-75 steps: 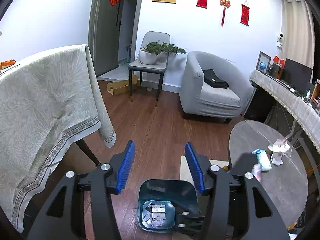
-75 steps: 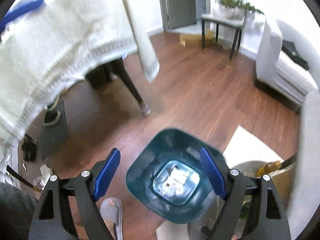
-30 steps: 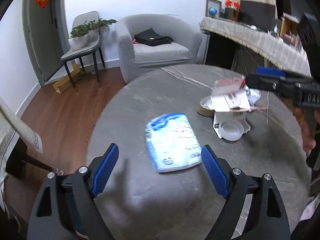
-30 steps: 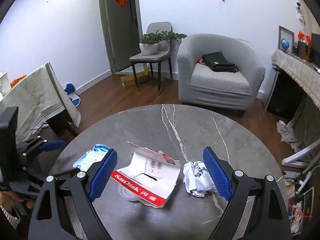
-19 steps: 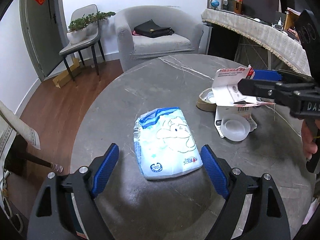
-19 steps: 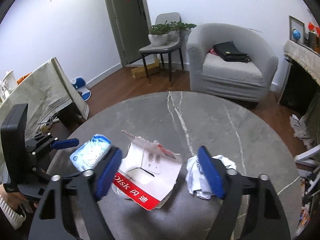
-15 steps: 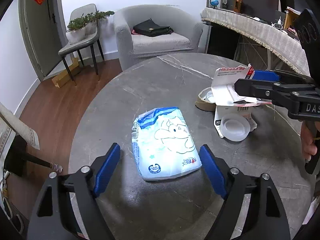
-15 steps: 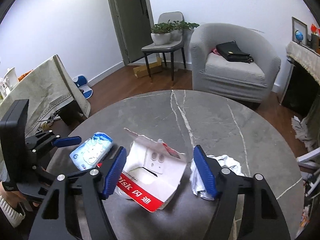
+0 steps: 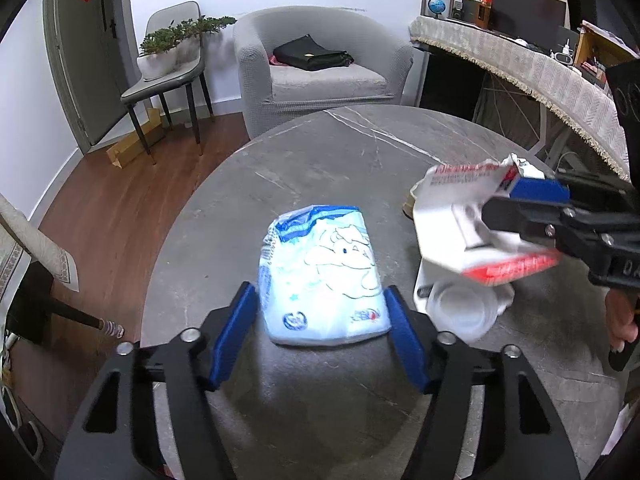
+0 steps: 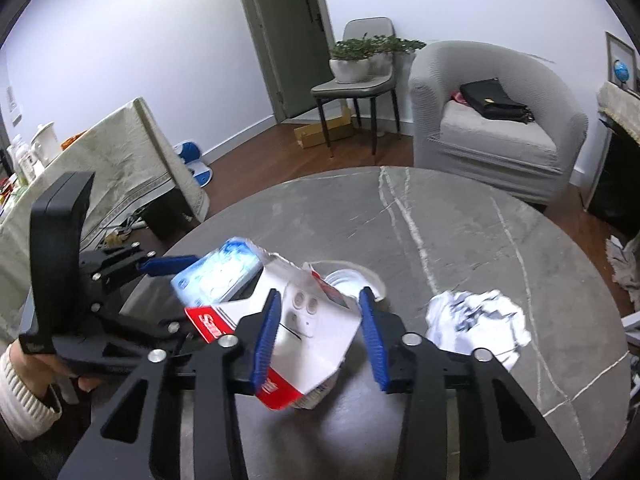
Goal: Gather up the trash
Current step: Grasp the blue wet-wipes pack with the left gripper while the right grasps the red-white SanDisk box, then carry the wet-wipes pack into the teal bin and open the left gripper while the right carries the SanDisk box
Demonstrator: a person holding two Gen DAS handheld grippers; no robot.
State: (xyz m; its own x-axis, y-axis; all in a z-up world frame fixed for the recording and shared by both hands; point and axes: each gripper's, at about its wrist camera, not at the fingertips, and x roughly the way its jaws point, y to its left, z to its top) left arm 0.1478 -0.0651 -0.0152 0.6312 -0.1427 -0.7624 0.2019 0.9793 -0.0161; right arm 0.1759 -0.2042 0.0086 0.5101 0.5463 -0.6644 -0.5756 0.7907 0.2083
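Note:
On the round grey table [image 9: 320,152] lies a blue-and-white tissue pack [image 9: 320,276]. My left gripper [image 9: 320,289] straddles it. Its jaws are closing, with the blue pads close beside the pack's two sides and a thin gap still showing on the left. To the right, a torn red-and-white card package [image 10: 316,320] sits between the jaws of my right gripper [image 10: 319,293]. These are closing too, and the pads touch the card, which is tilted and blurred. A crumpled white paper ball [image 10: 476,320] lies just right of that gripper.
A clear plastic lid [image 9: 460,308] and a tan ring [image 9: 410,208] sit under and behind the card. Beyond the table stand a grey armchair [image 9: 320,68] and a chair with plants [image 9: 168,76]. A cloth-covered table [image 10: 120,160] is on the left. A sleeved hand [image 10: 24,372] holds the left gripper.
Both grippers swung from the floor bin to the table. Over the last second both jaws narrowed, the left around the tissue pack, the right onto the card package, which tilted.

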